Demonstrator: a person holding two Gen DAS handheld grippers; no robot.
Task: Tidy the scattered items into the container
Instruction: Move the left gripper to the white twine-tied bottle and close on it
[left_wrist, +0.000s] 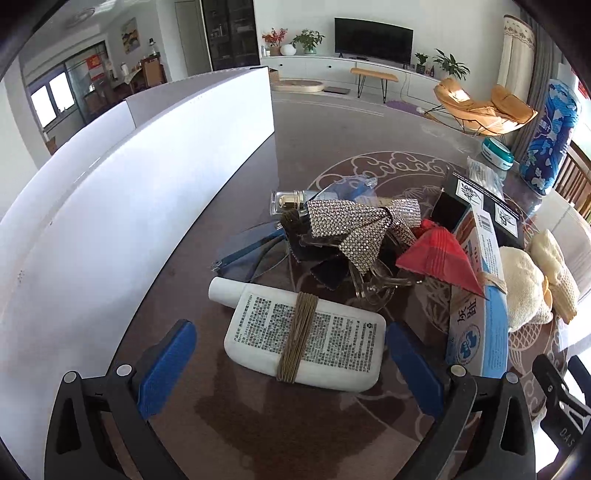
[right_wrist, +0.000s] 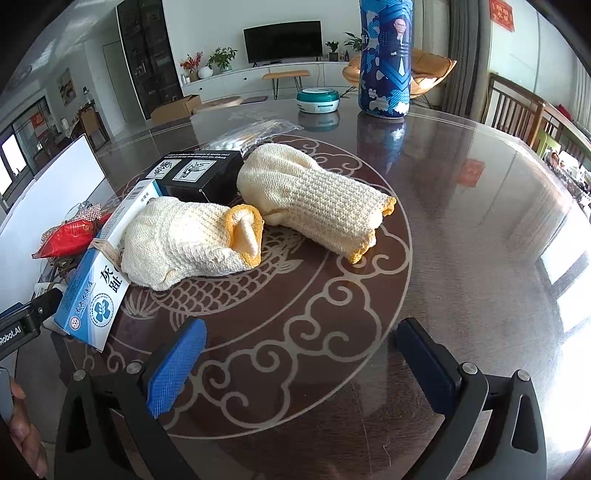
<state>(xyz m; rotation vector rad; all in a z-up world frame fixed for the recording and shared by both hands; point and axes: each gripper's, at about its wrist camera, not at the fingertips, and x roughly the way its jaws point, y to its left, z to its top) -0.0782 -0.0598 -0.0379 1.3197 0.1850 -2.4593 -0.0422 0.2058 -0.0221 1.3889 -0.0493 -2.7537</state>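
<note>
Wide open, both claws, nothing between the fingers of either. Best start, judging by the left view: white container (left_wrist: 122, 192), the biggest thing here, standing along the left edge of the table (left_wrist: 258, 424), with the left gripper (left_wrist: 291, 363) hovering just short of the white bottle (left_wrist: 304, 334) lying flat, cap toward the container, a band of cord round its middle. Advisable to lower squarely over the bottle's short width, fingers either side of the corded waist, close firmly since the plastic looks slick, then lift clear before swinging toward the container wall; top rim not fully in view, so height needed cannot be judged. Right of the bottle, touching or nearly so, a blue-and-white box (left_wrist: 476, 317) on its edge, likely to be nudged by the right-hand finger. Beyond the bottle, a tangled heap: sparkly bow (left_wrist: 354, 229), red pouch (left_wrist: 439, 254), clear glass bottle (left_wrist: 288, 201), blue sunglasses (left_wrist: 247, 251), black box (left_wrist: 480, 206). Further right of the bottle, two cream knitted gloves (right_wrist: 306, 201), side by side, with the right gripper (right_wrist: 299, 363) hovering near them over bare table. Far from the bottle, a tall blue can (right_wrist: 386, 59) and a teal tub (right_wrist: 318, 99), well apart from the heap.
</note>
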